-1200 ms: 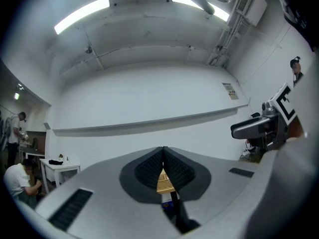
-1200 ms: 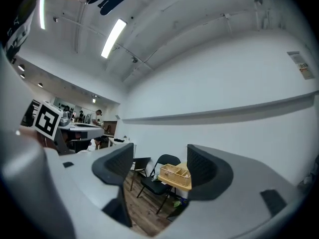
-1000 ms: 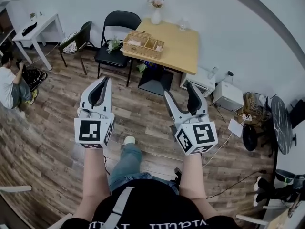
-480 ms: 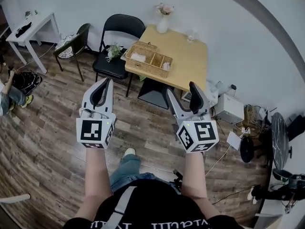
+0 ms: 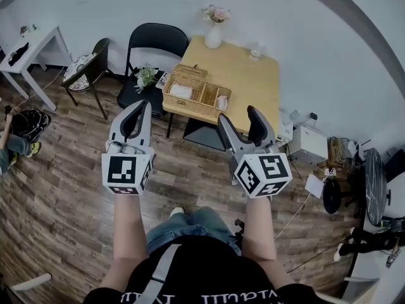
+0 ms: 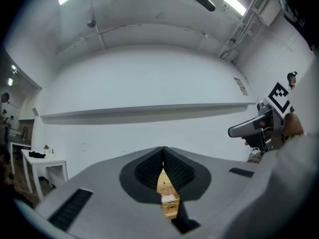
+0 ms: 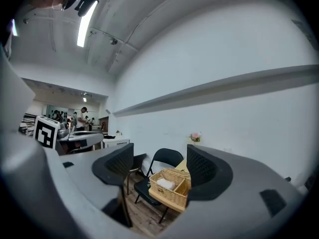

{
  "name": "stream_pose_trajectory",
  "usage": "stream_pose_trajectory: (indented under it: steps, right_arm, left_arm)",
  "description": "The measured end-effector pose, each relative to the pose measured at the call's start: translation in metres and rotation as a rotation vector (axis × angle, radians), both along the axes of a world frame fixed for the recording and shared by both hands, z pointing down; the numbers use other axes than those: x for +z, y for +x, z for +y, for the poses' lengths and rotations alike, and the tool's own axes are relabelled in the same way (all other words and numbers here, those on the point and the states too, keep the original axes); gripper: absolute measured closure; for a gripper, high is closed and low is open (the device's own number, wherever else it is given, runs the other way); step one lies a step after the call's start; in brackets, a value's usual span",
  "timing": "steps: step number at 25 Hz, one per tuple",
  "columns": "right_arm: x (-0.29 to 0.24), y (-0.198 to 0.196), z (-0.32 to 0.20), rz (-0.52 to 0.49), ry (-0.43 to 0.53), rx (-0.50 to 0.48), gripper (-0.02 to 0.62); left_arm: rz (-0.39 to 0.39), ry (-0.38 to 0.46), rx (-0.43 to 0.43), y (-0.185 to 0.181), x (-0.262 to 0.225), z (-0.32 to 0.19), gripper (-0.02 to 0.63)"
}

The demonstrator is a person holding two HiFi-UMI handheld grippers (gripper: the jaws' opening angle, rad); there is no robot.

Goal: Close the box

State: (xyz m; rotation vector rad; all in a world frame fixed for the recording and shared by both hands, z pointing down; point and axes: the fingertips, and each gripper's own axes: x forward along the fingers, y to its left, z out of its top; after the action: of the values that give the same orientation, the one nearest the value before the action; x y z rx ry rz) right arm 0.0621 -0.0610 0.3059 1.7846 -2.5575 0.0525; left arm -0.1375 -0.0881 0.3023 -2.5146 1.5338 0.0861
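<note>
A wicker box (image 5: pixel 196 94) stands on the near left corner of a wooden table (image 5: pixel 247 81). It is open, its lid tilted up at the far side, with something white in one compartment. Both grippers hang in the air short of the table. My left gripper (image 5: pixel 140 108) is shut with nothing in it; the left gripper view shows the box (image 6: pixel 168 204) through the slit under its jaws (image 6: pixel 163 156). My right gripper (image 5: pixel 238 119) is open and empty. In the right gripper view the box (image 7: pixel 169 185) sits between its spread jaws (image 7: pixel 159 166), some way ahead.
A black folding chair (image 5: pixel 149 49) stands left of the table, with a second chair (image 5: pixel 90 66) beyond it. A flower vase (image 5: pixel 214 29) and a glass (image 5: pixel 257 49) are at the table's far side. A white side table (image 5: pixel 31 43) stands left, and a white unit (image 5: pixel 308 143) with cables right.
The view has moved toward the table, so the wicker box lies closer to both grippers. The grippers keep the same pose, left shut and right open.
</note>
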Motion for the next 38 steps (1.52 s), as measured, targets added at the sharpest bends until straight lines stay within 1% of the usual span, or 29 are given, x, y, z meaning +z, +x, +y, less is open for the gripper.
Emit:
stream_pose_trajectory:
  steps: [4,10,12,16,19,26,30,34,38]
  right_arm:
    - [0.011,0.01,-0.029,0.017,-0.049,0.005,0.268]
    - [0.025,0.014,-0.08,0.017,-0.079,-0.018,0.268]
    - [0.03,0.016,-0.101,0.001,-0.095,-0.027,0.269]
    - [0.045,0.027,-0.151,-0.036,-0.154,-0.046,0.269]
    - [0.058,0.037,-0.195,-0.036,-0.202,-0.057,0.268]
    - [0.102,0.054,-0.291,-0.035,-0.359,-0.116,0.27]
    - [0.134,0.062,-0.341,-0.041,-0.457,-0.168,0.27]
    - [0.17,0.067,-0.389,-0.102,-0.56,-0.227,0.274]
    - [0.214,0.073,-0.426,-0.177,-0.699,-0.236,0.31]
  left_arm:
    - [0.002,-0.014,-0.001,0.007,0.003,-0.025,0.594]
    - [-0.006,-0.036,-0.021,0.006,0.015,-0.065,0.594]
    - [-0.007,-0.043,-0.033,0.006,0.018,-0.082,0.594]
    - [-0.017,-0.05,-0.057,0.008,0.022,-0.118,0.594]
    - [-0.021,-0.058,-0.077,0.014,0.025,-0.153,0.594]
    - [-0.033,-0.089,-0.131,0.026,0.03,-0.233,0.594]
    - [-0.039,-0.134,-0.171,0.033,0.042,-0.273,0.594]
    - [-0.048,-0.17,-0.198,0.04,0.056,-0.305,0.594]
    - [-0.058,-0.183,-0.227,0.044,0.065,-0.327,0.594]
